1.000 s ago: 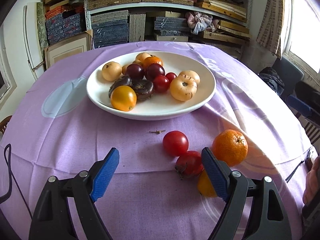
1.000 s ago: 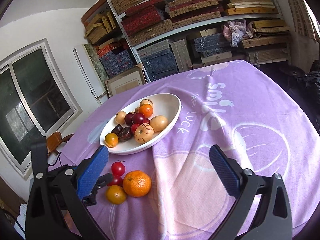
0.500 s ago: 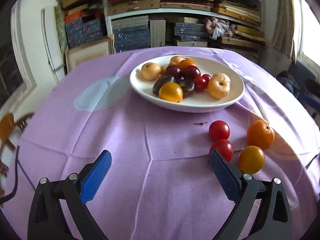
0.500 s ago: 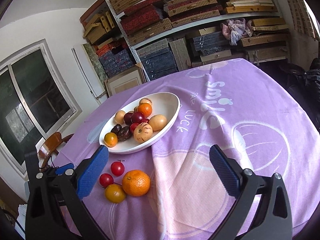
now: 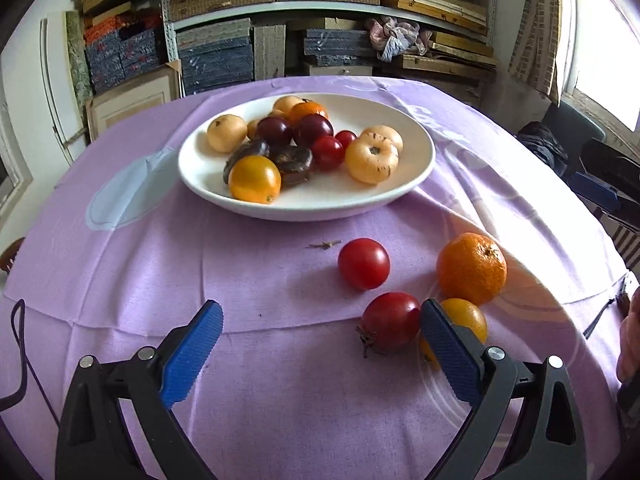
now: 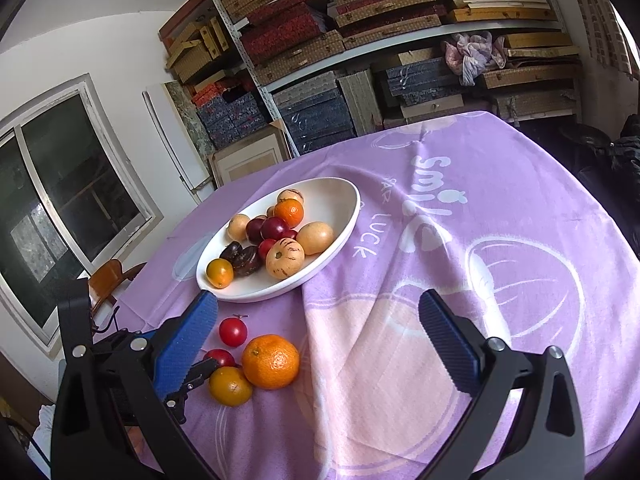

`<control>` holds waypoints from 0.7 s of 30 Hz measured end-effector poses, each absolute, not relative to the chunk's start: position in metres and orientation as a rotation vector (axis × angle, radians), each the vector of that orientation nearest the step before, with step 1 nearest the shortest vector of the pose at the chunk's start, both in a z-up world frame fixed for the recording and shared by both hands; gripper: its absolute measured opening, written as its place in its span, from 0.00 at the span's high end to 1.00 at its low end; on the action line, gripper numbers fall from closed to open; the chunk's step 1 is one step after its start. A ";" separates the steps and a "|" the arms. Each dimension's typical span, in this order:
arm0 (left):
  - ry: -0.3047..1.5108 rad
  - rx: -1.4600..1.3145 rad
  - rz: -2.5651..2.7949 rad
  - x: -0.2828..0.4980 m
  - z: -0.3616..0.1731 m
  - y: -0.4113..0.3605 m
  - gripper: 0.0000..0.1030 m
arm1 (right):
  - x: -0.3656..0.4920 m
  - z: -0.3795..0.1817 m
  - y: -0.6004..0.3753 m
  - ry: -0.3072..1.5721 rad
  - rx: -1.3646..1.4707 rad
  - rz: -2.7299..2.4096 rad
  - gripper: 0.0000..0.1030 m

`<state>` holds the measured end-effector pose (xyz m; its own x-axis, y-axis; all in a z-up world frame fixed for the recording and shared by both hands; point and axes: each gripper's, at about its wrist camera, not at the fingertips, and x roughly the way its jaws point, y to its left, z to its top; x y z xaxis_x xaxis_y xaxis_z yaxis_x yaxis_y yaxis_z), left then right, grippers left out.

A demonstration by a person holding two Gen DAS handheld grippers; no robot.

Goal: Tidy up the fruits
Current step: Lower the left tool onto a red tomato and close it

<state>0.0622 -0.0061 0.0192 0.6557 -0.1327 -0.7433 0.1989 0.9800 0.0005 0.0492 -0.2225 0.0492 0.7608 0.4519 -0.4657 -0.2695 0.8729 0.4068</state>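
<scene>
The worktop (image 5: 280, 400), draped in a purple cloth, fills the ground ahead of both pairs of jaws. The white plate (image 5: 400, 192) sits well beyond the left gripper (image 5: 320, 344), already carrying most of the fruit, while four pieces lie loose on the cloth. Largest of these is the orange mandarin (image 5: 471, 269), ahead of the left gripper's right-hand jaw; next the yellow tomato (image 5: 466, 314), half hidden behind that jaw; then the dark red tomato (image 5: 391, 321), just inside it, and the round red tomato (image 5: 363, 263), further ahead between the jaws. The left jaws stand wide, having just been opening, with nothing pressed between them. The right gripper (image 6: 320, 344) also stands wide and empty, with the loose fruit off to its left side. The risk, as I judge it, is a nudge: the right-hand jaw may be touching the dark red tomato, though the fisheye makes this hard to tell, and a careless closing could roll it or the yellow one toward the worktop's edge.
</scene>
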 end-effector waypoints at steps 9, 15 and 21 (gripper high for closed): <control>0.793 0.067 -0.116 0.043 0.028 0.035 0.03 | 0.047 0.052 -0.223 0.576 0.336 0.412 0.04; 0.776 0.154 -0.197 0.049 0.027 -0.002 0.04 | 0.049 0.050 -0.222 0.587 0.329 0.412 0.04; 0.826 0.188 -0.188 0.063 0.012 -0.015 0.04 | 0.049 0.050 -0.223 0.584 0.336 0.413 0.04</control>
<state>0.0625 -0.0150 0.0119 0.6635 -0.0925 -0.7425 0.2383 0.9668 0.0925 0.0486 -0.2231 0.0498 0.7569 0.4649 -0.4593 -0.2784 0.8652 0.4171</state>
